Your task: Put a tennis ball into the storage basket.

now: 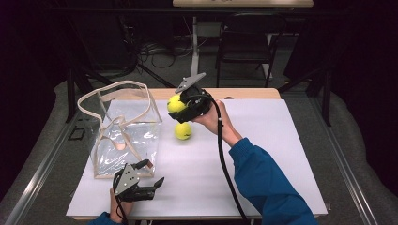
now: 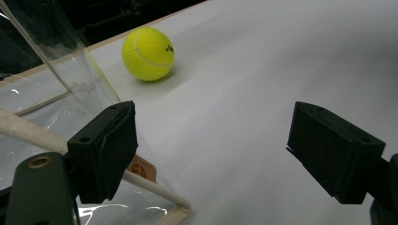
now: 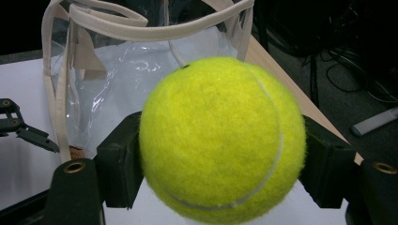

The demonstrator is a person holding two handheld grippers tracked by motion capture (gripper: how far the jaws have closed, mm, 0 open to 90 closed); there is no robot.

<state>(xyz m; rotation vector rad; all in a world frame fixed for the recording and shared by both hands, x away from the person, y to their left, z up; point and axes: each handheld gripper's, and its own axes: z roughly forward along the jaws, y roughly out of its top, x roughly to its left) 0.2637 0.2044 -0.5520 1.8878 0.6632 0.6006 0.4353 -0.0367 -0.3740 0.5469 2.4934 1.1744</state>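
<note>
While the right gripper [image 1: 179, 108] squeezes a fuzzy yellow tennis ball [image 3: 220, 140] tight between its jaws, up off the table beside the clear bag [image 1: 123, 126], the left gripper [image 1: 157, 180] waits wide open and empty at the bag's near corner, maybe to steady it. A second tennis ball [image 1: 183, 131] lies on the white table [image 1: 263, 154].

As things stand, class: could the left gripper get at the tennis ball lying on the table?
Probably yes. The left gripper is open and empty, and bare white table lies between it and the tennis ball; the clear bag stands off to one side.
</note>
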